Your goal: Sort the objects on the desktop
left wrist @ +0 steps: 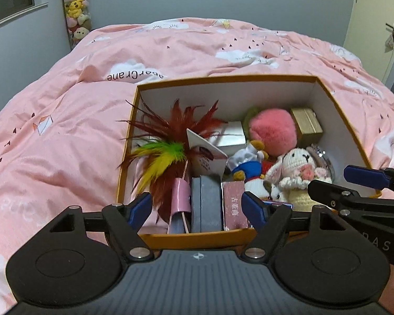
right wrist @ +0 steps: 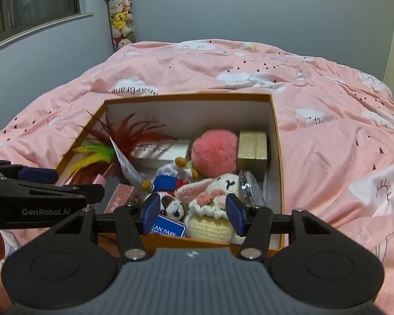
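Note:
An orange box (left wrist: 223, 79) with white inner walls lies on a pink bedspread and holds several small things. At its left are a red feather toy (left wrist: 168, 131) with green and yellow plumes, grey boxes (left wrist: 206, 204) and a pink box (left wrist: 233, 207). A duck plush (left wrist: 247, 160), a pink pompom (left wrist: 271, 131), a gold box (left wrist: 306, 123) and a crochet bunny (right wrist: 218, 189) fill the right side. My left gripper (left wrist: 197, 207) hovers open over the box's near left part. My right gripper (right wrist: 192, 210) stands open above the bunny and a small plush (right wrist: 172, 206), pads apart from both.
The pink bedspread (right wrist: 328, 131) surrounds the box on all sides. A tall tube of plush toys (right wrist: 120, 18) stands in the far corner by a window. A finger of the right gripper (left wrist: 365, 179) reaches in beside the left one. A door is at the far right.

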Available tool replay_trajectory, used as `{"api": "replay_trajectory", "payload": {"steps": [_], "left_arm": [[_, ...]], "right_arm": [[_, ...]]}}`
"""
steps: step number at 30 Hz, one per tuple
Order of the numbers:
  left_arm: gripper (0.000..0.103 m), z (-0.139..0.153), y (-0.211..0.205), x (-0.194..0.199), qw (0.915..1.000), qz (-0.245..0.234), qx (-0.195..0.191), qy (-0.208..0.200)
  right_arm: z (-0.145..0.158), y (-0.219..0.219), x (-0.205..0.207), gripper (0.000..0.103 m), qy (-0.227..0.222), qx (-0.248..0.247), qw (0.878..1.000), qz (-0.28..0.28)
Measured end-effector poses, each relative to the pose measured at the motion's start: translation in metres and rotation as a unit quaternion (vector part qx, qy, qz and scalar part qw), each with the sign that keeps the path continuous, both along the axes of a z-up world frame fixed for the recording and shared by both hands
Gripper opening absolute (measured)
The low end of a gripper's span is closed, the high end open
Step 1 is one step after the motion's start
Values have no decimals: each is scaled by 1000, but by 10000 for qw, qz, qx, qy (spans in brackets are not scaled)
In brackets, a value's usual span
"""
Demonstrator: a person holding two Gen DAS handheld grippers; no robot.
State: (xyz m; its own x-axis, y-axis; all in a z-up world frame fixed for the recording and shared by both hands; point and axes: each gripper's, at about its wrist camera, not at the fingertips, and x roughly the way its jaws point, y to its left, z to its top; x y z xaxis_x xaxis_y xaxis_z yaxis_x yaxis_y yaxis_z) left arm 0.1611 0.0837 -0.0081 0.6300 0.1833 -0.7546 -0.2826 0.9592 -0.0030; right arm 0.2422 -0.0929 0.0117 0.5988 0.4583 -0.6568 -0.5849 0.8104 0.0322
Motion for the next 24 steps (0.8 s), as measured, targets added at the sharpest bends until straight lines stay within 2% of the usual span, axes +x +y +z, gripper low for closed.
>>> {"api": "replay_trajectory", "payload": {"steps": [6,14,24], "left_arm": [[88,-10,-5,2,9998,-61,95,141],[88,-15,-6,3,9998,-35,172,124],[88,-15,-5,3,9998,-31,103,155]], "right_arm": [[-8,2,0,58,112,-74,9999,16],[-14,4,0,58,193,-87,9998,32],[-15,3,1,58,230,-60,9997,24]]}}
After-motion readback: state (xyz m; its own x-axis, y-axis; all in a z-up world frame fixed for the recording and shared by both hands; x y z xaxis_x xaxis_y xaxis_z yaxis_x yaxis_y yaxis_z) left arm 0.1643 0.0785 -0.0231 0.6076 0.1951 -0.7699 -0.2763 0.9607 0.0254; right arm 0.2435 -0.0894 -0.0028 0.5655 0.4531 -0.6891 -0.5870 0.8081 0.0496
